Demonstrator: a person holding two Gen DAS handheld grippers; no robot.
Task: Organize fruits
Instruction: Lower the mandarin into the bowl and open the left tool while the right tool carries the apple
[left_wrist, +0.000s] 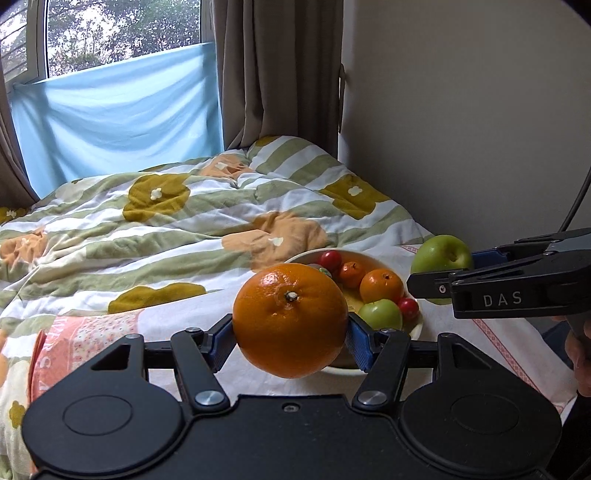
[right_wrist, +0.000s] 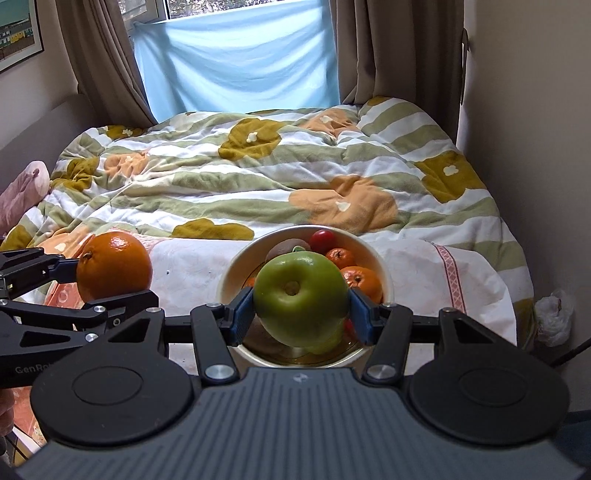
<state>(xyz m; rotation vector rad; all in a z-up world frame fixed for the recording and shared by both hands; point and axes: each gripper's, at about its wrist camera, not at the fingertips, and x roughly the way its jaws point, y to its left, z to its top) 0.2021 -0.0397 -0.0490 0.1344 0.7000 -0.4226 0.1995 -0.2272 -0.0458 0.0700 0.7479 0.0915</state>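
Observation:
My left gripper (left_wrist: 291, 332) is shut on a large orange (left_wrist: 290, 319) and holds it in the air just left of a cream bowl (left_wrist: 415, 330). My right gripper (right_wrist: 301, 310) is shut on a green apple (right_wrist: 301, 297) and holds it above the bowl (right_wrist: 229, 273). The bowl sits on a white cloth (right_wrist: 192, 273) on the bed and holds small oranges (left_wrist: 381, 285), a green apple (left_wrist: 380, 314), red fruits (left_wrist: 330, 259) and a kiwi (right_wrist: 286, 245). The held orange also shows in the right wrist view (right_wrist: 114, 266), and the held apple in the left wrist view (left_wrist: 441, 256).
A flowered striped quilt (right_wrist: 258, 177) covers the bed behind the bowl. A wall (left_wrist: 461, 129) runs along the right side. Curtains (right_wrist: 388, 48) and a blue sheet (right_wrist: 240, 55) hang at the window beyond. A pink plush (right_wrist: 22, 184) lies at the left.

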